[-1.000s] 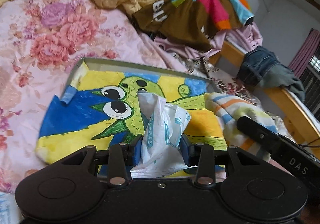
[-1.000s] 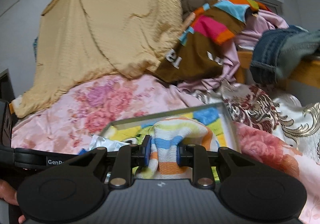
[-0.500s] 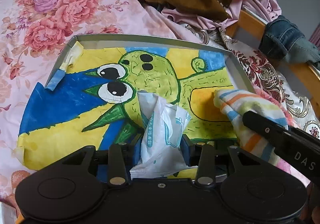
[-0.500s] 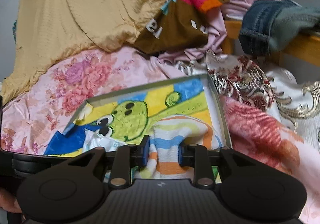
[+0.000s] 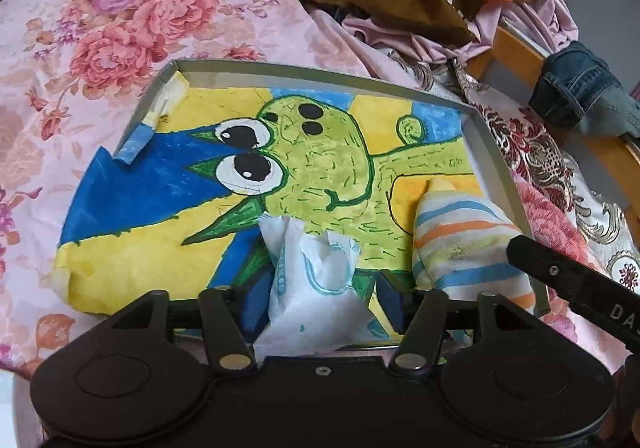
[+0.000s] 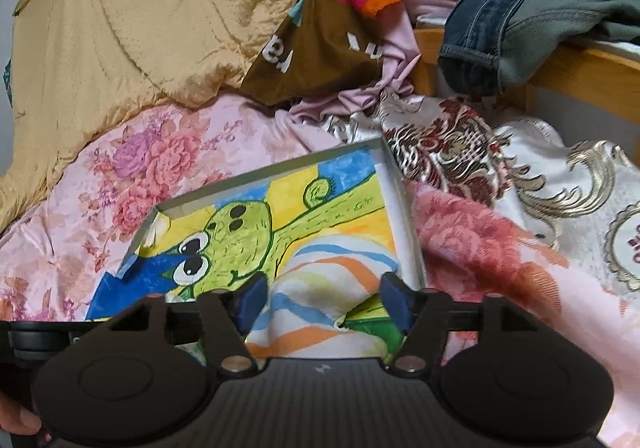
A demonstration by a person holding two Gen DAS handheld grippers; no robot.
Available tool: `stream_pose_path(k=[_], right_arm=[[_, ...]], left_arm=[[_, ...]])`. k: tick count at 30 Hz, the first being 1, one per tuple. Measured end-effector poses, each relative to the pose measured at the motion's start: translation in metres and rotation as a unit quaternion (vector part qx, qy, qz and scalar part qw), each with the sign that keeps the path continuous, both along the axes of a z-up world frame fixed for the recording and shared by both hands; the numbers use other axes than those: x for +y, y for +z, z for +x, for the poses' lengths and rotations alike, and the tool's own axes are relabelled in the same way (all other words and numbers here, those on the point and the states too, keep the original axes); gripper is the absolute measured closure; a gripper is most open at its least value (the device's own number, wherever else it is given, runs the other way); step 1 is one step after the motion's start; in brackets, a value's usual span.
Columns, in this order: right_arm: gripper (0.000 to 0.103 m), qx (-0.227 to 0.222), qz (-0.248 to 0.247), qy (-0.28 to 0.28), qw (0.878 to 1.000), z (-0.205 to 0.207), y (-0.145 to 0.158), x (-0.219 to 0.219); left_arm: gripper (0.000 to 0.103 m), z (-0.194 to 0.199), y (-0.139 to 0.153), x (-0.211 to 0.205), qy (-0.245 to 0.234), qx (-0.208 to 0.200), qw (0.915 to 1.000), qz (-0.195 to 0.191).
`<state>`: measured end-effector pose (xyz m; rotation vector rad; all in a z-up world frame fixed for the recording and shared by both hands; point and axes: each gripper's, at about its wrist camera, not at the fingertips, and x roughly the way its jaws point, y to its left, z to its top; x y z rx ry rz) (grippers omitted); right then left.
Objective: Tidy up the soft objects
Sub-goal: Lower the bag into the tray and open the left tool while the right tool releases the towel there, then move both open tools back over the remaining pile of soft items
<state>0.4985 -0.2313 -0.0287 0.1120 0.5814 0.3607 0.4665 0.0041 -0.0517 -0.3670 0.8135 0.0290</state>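
Note:
A shallow grey tray [image 5: 320, 74] lined with a bright cartoon drawing lies on the floral bed; it also shows in the right wrist view [image 6: 408, 208]. My left gripper [image 5: 318, 302] is open, its blue pads spread on either side of a white tissue pack [image 5: 316, 288] that rests on the tray's near edge. My right gripper [image 6: 322, 300] is open around a striped cloth [image 6: 320, 288] lying in the tray's near right corner. The striped cloth also shows in the left wrist view [image 5: 460, 240], with the right gripper's black body beside it.
A pink floral bedspread [image 5: 120, 28] surrounds the tray. A tan quilt [image 6: 140, 28], a brown multicoloured garment [image 6: 340, 20] and pink cloth are piled behind. Jeans [image 6: 500, 32] hang over a wooden bed rail [image 6: 580, 72] at the right. A red and gold brocade cover [image 6: 460, 168] lies right of the tray.
Both grippers moved down toward the tray and opened. The tissue pack and the striped cloth, gripped before, now rest in the tray with the pads spread away from them.

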Motion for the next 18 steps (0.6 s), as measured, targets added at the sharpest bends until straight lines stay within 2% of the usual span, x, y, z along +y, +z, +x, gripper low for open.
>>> stream_pose_path(k=[4, 6, 9, 18], right_arm=[[0.018, -0.027, 0.009, -0.007, 1.0, -0.013, 0.011, -0.006], [0.011, -0.043, 0.013, -0.009, 0.999, -0.023, 0.018, -0.009], [0.002, -0.07, 0.021, -0.011, 0.997, -0.042, 0.028, -0.014], [0.0, -0.138, 0.024, -0.008, 0.99, -0.106, 0.054, -0.024]], left_arm=[[0.031, -0.011, 0.013, 0.002, 0.011, -0.019, 0.9998, -0.004], [0.023, -0.02, 0.023, 0.003, 0.015, -0.034, 0.9993, -0.005], [0.017, -0.037, 0.039, 0.004, 0.015, -0.057, 0.9983, -0.001], [0.004, -0.102, 0.075, 0.009, 0.024, -0.113, 0.9934, 0.001]])
